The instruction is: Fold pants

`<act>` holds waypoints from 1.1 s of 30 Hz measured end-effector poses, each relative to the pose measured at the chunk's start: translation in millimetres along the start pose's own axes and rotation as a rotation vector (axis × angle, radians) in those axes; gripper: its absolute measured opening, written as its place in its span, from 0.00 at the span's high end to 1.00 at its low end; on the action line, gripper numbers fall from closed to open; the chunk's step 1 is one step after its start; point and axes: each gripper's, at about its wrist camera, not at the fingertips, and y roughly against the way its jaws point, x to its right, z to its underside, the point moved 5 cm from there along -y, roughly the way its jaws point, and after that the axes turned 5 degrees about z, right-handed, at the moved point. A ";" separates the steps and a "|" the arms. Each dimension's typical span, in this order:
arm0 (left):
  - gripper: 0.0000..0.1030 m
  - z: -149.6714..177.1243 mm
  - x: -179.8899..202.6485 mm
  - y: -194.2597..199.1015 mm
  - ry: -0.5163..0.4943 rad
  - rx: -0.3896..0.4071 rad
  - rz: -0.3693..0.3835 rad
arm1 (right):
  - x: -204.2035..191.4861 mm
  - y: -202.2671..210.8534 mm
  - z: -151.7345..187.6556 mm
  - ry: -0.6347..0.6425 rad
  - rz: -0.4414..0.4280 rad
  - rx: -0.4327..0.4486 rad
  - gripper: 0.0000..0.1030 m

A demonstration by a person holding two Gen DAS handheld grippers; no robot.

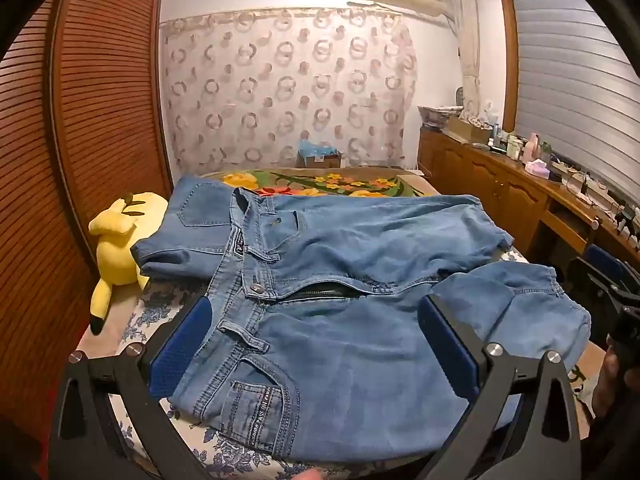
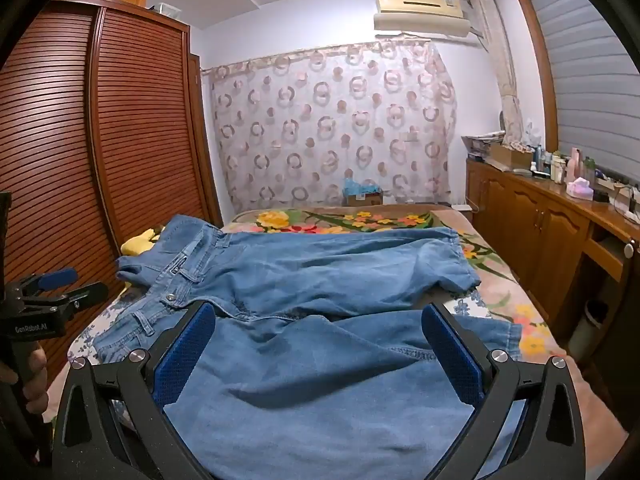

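Observation:
Light blue denim pants [image 1: 340,280] lie spread across the bed, waistband to the left, both short legs running right, fly open. My left gripper [image 1: 316,344] is open and empty, hovering over the near front pocket and waistband. My right gripper [image 2: 320,356] is open and empty, hovering over the near leg of the pants [image 2: 320,380]. The right gripper also shows at the right edge of the left wrist view [image 1: 612,292]. The left gripper shows at the left edge of the right wrist view [image 2: 52,288].
A yellow plush toy [image 1: 120,240] lies left of the waistband by the wooden slatted wardrobe [image 1: 80,120]. A flowered blanket [image 1: 320,184] covers the far bed. A wooden counter [image 1: 520,184] with bottles runs along the right. A cardboard box [image 1: 320,156] sits beyond the bed.

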 end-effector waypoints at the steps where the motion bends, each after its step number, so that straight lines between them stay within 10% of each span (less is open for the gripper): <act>1: 0.00 0.1 0.1 -0.3 0.000 -0.004 0.002 | 0.0 -0.2 0.1 0.002 0.001 -0.002 0.00; 33: 0.00 -0.7 7.1 5.7 -0.005 0.000 0.004 | 0.5 0.5 0.9 -0.008 -0.001 -0.009 0.00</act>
